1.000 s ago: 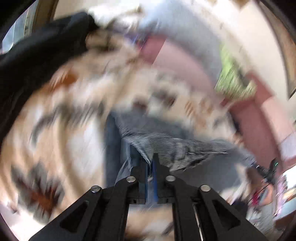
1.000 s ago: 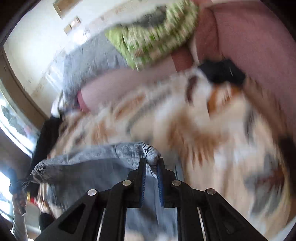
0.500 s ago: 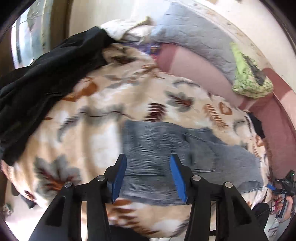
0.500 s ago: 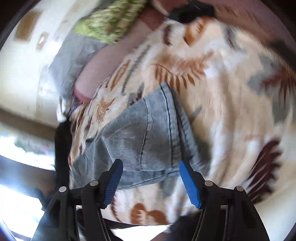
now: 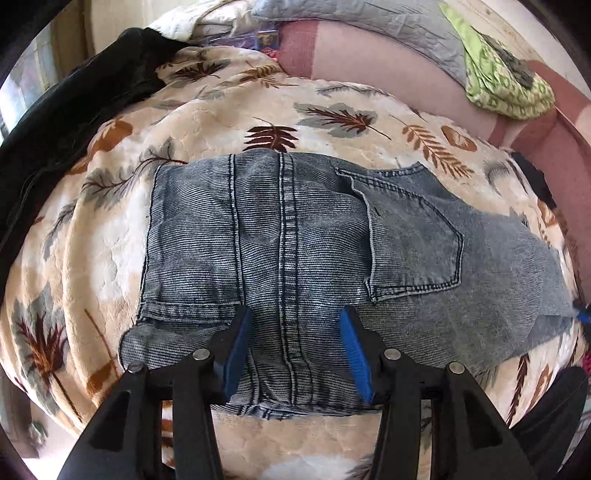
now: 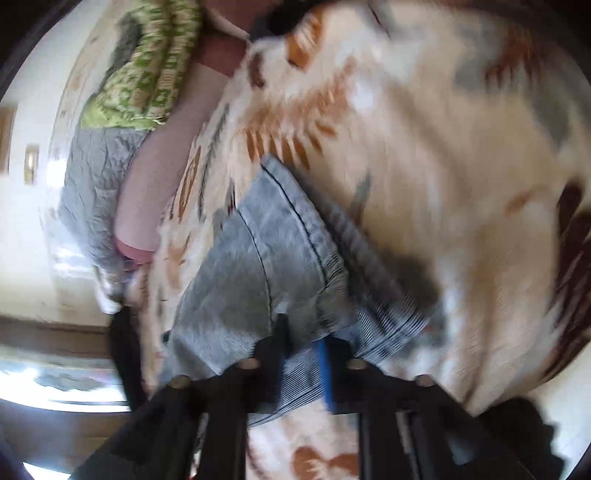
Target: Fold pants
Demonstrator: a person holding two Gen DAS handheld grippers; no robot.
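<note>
Folded blue jeans lie flat on a cream leaf-patterned blanket, back pocket up. My left gripper hovers over the near edge of the jeans, open, with its blue pads astride the centre seam and not pressing the cloth. The right wrist view is blurred: the right gripper is closing its jaws, and a fold at the end of the jeans is pinched between the pads.
A black garment is heaped at the blanket's left. A pink sofa back runs behind, with a grey quilted pillow and a green patterned cloth on it. The blanket drops off at the near edge.
Both grippers let go of the jeans, which now lie spread flat. The left gripper stayed open and came closer over them. The right gripper opened wide, rolled, then closed on the jeans' end.
</note>
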